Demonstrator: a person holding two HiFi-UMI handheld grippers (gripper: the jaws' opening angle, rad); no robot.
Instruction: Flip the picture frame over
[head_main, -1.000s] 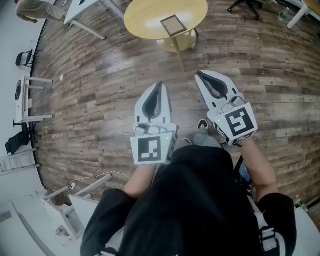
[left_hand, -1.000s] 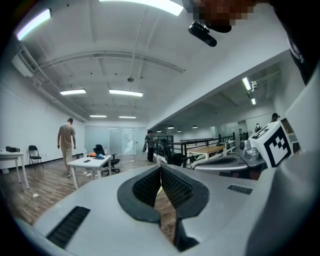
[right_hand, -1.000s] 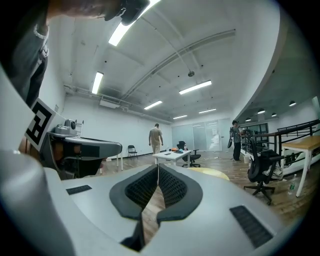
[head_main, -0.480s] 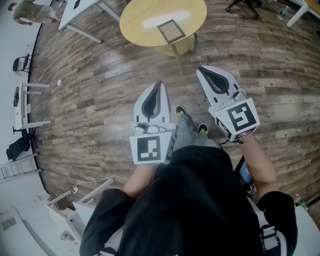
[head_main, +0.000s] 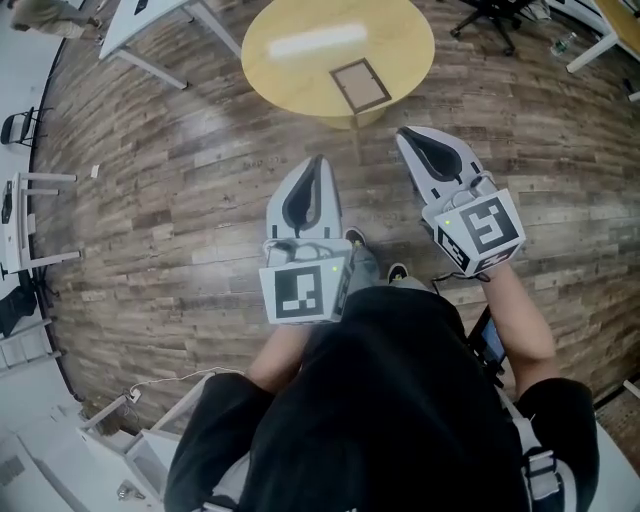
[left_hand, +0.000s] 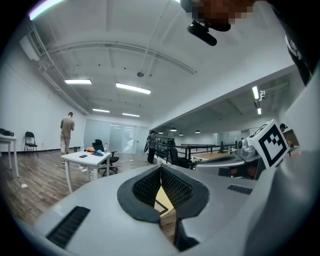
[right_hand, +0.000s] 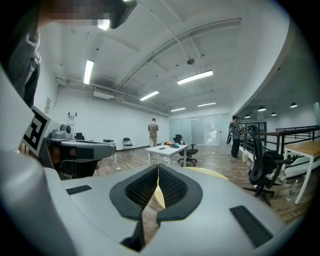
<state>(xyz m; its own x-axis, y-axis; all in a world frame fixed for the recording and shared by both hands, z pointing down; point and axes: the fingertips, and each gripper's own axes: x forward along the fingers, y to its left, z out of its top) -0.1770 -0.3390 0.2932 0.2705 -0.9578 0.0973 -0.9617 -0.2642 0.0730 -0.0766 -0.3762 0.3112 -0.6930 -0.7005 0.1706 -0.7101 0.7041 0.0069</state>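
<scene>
A: Tools first. What are they doing?

B: The left gripper (head_main: 317, 162) is holding its jaws pressed together, with nothing between them. The right gripper (head_main: 403, 133) is doing the same and is also empty. Both are hanging in front of the person's body, pointing near level toward 12 o'clock.

A: Why carried so?

B: In my judgement they are only being carried. Being shut and level is keeping them compact while the work is out of reach.

A: Where is the frame lying?

B: The frame (head_main: 360, 85) is lying flat on the round table (head_main: 290, 60), toward the top's 5 o'clock edge, the side nearest the person. It is sitting well apart from both tools, at 1 o'clock from the left and 11 o'clock from the right.

A: Surroundings?

B: Wood floor (head_main: 180, 190) is lying between. An office chair (head_main: 490, 15) is standing at 1 o'clock and a white table (head_main: 150, 35) at 10 o'clock, both off the line.

A: Obstructions?

B: None are showing. My concern is the frame lying flush: the jaws will need opening and an edge will need lifting.
</scene>
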